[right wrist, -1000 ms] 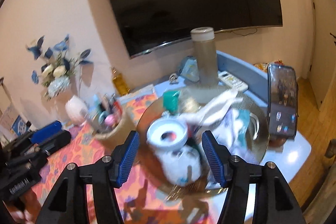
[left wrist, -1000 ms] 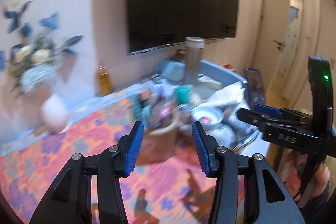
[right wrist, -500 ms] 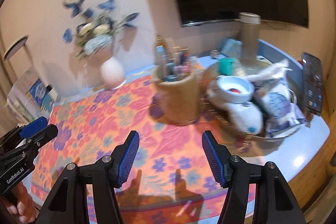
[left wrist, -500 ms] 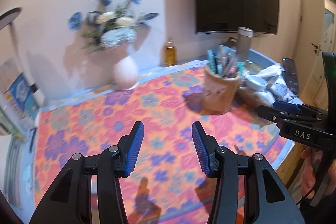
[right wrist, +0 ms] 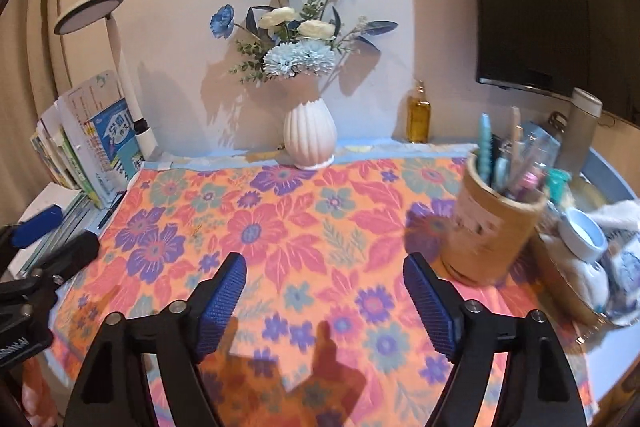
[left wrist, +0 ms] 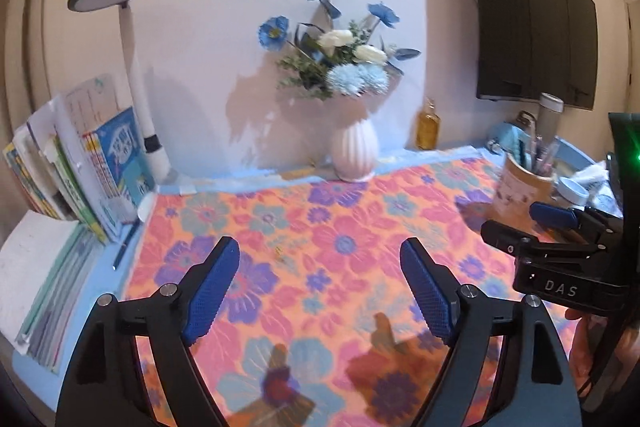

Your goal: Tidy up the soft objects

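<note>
The white and blue-patterned soft fabric items (right wrist: 600, 267) are heaped in a round tray (right wrist: 560, 279) at the far right edge of the table, a small white bowl (right wrist: 582, 233) perched on top. Just left of them stands a tan cylindrical pen holder (right wrist: 486, 231) on the orange floral tablecloth (right wrist: 304, 227). Both claws hover over the cloth, well apart from the heap: the left gripper (left wrist: 320, 287) and right gripper (right wrist: 324, 293) each gape wide, holding nothing. A white ribbed vase of blue flowers (right wrist: 310, 133) sits against the far wall (books (right wrist: 92, 151) lean at far left).
</note>
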